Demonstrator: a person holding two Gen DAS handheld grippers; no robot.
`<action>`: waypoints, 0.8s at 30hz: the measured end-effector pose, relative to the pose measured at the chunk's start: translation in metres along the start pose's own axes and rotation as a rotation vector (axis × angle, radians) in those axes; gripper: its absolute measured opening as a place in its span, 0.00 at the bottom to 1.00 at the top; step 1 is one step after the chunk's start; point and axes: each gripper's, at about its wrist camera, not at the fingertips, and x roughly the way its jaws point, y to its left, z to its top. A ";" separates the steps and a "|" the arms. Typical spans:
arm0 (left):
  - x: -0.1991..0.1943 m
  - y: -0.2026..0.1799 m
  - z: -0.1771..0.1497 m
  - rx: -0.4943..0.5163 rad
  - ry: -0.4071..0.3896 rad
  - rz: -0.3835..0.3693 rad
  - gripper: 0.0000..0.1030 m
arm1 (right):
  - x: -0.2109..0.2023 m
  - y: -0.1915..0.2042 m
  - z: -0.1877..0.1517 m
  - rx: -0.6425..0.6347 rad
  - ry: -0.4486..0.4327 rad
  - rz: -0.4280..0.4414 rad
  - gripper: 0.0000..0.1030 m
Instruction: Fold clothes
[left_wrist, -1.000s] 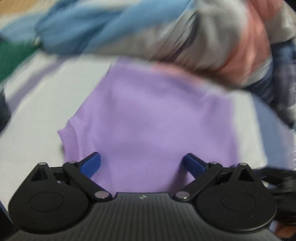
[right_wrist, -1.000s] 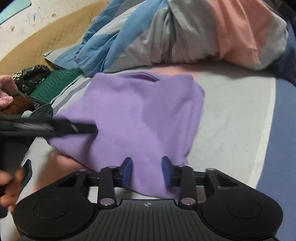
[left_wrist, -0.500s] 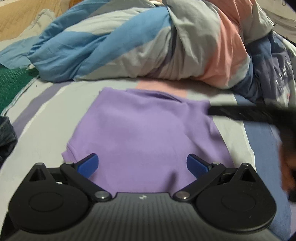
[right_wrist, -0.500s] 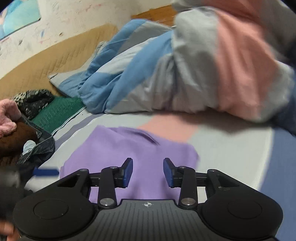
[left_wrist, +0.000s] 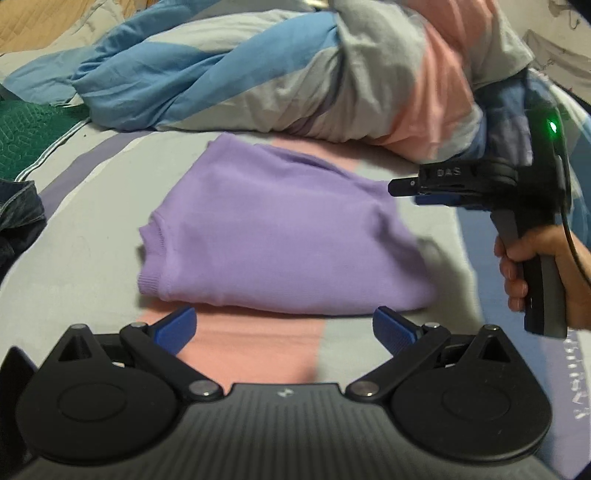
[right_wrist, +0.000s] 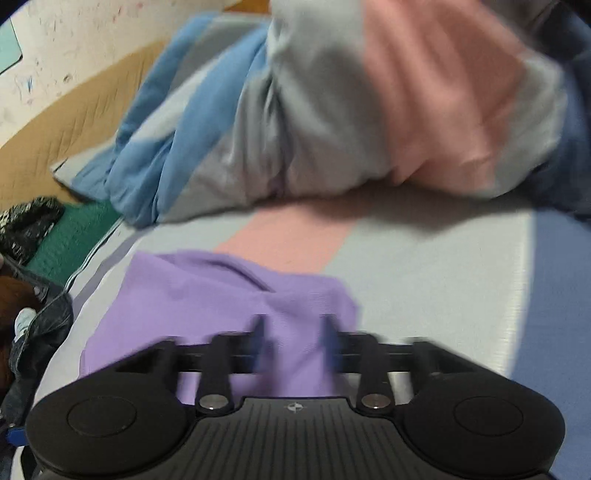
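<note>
A folded purple garment (left_wrist: 273, 229) lies flat on the striped bed sheet (left_wrist: 85, 266). My left gripper (left_wrist: 284, 328) is open wide and empty, just short of the garment's near edge. My right gripper (right_wrist: 293, 339) is open with a narrow gap and empty, hovering above the garment's right part (right_wrist: 207, 306); its view is blurred. In the left wrist view the right gripper (left_wrist: 397, 186) shows side-on at the right, held by a hand above the garment's far right corner.
A bunched blue, grey and pink duvet (left_wrist: 295, 74) lies behind the garment. A green mat (left_wrist: 26, 140) and dark denim clothes (left_wrist: 18, 218) lie at the left, also in the right wrist view (right_wrist: 40, 332). A brown quilted headboard (right_wrist: 66, 122) stands at the back left.
Both grippers have pulled back from the purple garment, which now lies folded on the sheet. The right gripper has risen and swung to the garment's right side.
</note>
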 end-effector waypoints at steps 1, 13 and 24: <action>-0.008 -0.009 -0.002 0.005 0.002 -0.011 1.00 | -0.015 -0.006 -0.005 0.019 -0.013 -0.016 0.60; -0.052 -0.208 -0.038 0.186 0.117 -0.178 1.00 | -0.219 -0.127 -0.126 0.255 0.084 -0.287 0.78; -0.079 -0.351 -0.088 0.275 0.265 -0.064 1.00 | -0.341 -0.193 -0.170 0.249 0.261 -0.576 0.95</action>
